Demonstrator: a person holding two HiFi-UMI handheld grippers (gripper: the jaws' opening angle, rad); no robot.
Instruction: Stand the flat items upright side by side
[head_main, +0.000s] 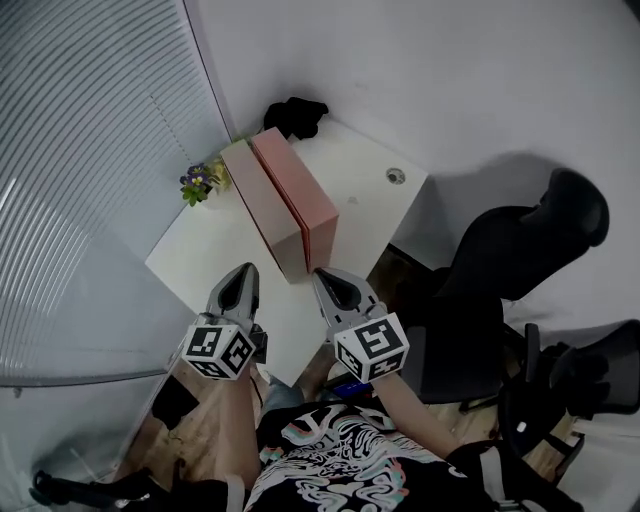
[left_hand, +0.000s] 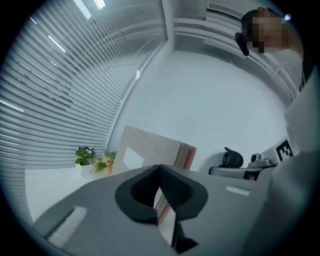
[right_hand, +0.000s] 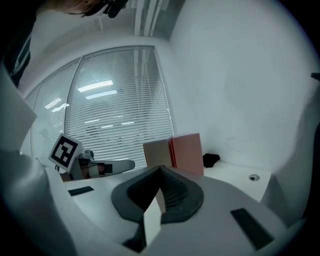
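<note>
Jaws closed and empty on both left gripper and right gripper. Beige flat box and pink flat box stand upright, touching, at 12 o'clock on table. Back out toward 6 o'clock; brush neither box.

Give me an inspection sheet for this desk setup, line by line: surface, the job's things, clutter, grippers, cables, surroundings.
Surface: white desk with one round grommet hole.
Job's things: beige flat item and pink flat item stand upright side by side, close against each other.
Clutter: small flower pot beside the beige flat item; black object at the desk's far end, too dark to identify.
Grippers: left gripper and right gripper both shut with nothing between the jaws, held short of the items.
Cables: nothing seen.
Surroundings: slatted blinds on the left, black office chair on the right.
</note>
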